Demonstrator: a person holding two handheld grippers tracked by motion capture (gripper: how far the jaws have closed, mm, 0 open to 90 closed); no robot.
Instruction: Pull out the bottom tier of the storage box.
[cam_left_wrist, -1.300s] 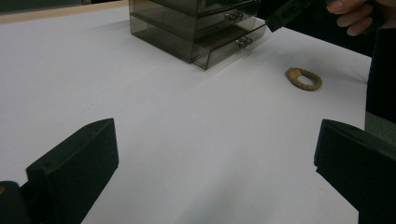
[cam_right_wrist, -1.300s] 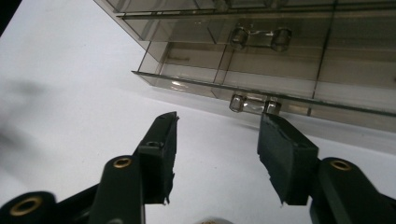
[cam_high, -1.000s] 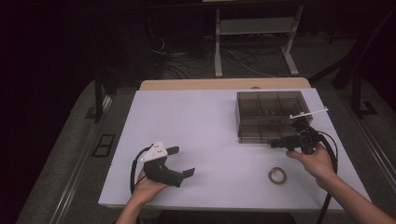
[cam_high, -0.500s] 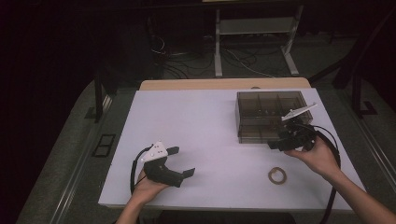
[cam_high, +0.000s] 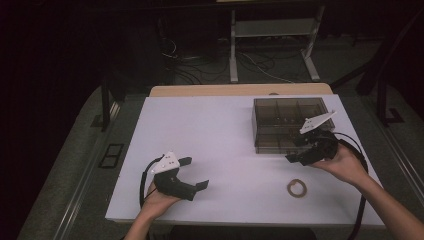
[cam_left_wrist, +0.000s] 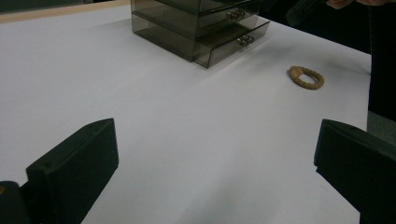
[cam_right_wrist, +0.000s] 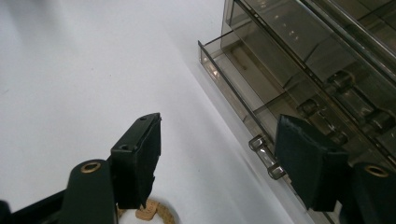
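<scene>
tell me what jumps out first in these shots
A smoky clear drawer box sits at the far right of the white table, its bottom drawer pulled slightly out. The right gripper hangs open just in front of that box, and a small beaded ring lies on the table nearer the person. The left gripper rests open at the near left, apart from everything.

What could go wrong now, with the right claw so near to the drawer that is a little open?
1. The right claw is open beside the small clear knob of the smoky transparent plastic drawer box; a slanted approach might slip off that knob.
2. The box looks light, so pushing or pulling the lowest drawer might slide the whole box on the white table.
3. The small tan beaded ring lies close under that hand; the trailing cable might sweep it.
</scene>
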